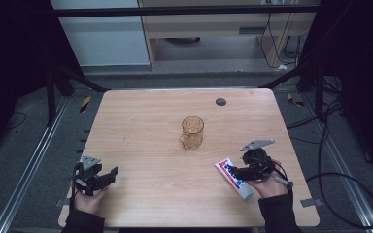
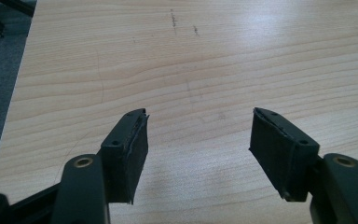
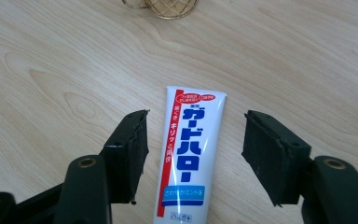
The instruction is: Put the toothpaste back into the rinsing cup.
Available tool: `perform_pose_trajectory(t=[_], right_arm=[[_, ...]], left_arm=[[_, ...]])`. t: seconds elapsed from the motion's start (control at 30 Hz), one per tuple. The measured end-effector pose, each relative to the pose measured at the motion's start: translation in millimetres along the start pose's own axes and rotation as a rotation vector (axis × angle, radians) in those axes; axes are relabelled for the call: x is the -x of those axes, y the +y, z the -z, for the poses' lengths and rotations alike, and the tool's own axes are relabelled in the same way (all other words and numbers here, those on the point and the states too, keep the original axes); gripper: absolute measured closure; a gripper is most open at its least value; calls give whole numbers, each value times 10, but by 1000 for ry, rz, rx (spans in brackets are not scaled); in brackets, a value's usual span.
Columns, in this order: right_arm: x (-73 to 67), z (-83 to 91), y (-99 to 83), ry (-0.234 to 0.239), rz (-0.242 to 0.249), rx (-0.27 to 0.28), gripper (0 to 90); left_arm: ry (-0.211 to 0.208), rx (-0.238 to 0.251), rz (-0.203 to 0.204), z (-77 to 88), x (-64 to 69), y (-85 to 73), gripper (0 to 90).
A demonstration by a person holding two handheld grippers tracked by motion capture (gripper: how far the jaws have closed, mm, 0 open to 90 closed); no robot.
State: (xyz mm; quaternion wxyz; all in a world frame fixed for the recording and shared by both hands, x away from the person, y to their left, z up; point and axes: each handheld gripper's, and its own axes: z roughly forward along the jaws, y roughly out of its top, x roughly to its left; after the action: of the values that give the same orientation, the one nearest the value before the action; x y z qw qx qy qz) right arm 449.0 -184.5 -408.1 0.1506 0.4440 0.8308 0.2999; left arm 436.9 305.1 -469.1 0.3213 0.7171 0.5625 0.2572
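Right tongs (image 3: 193,154) gaping, straddling toothpaste tube (image 3: 186,163) lying on counter (image 1: 145,141) | left tongs (image 2: 198,154) gaping, holding nothing | amber mug (image 1: 192,132) standing mid-counter.

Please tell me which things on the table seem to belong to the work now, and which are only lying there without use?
Likely in use:
- toothpaste tube, lying flat between the open jaws of the right gripper
- amber glass mug, upright at mid-table, possibly the target

Only lying about:
- dark round disc near the far edge
- left gripper, open over bare wooden table
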Motion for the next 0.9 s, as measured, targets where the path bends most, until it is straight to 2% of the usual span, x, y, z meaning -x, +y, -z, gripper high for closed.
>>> perform_pose_trajectory(t=[0.2, 0.37, 0.67, 0.9], right_arm=[[1, -115, 64, 0, -20, -49, 351], [13, -197, 99, 7, -17, -83, 328], [10, -364, 138, 22, -13, -148, 325], [32, -460, 113, 27, -22, -177, 339]], left_arm=[[-2, 0, 1, -3, -2, 0, 357], [-4, -2, 1, -8, 1, 1, 356], [-5, -8, -1, -13, 5, -1, 354], [-5, -8, -2, -12, 8, 0, 353]])
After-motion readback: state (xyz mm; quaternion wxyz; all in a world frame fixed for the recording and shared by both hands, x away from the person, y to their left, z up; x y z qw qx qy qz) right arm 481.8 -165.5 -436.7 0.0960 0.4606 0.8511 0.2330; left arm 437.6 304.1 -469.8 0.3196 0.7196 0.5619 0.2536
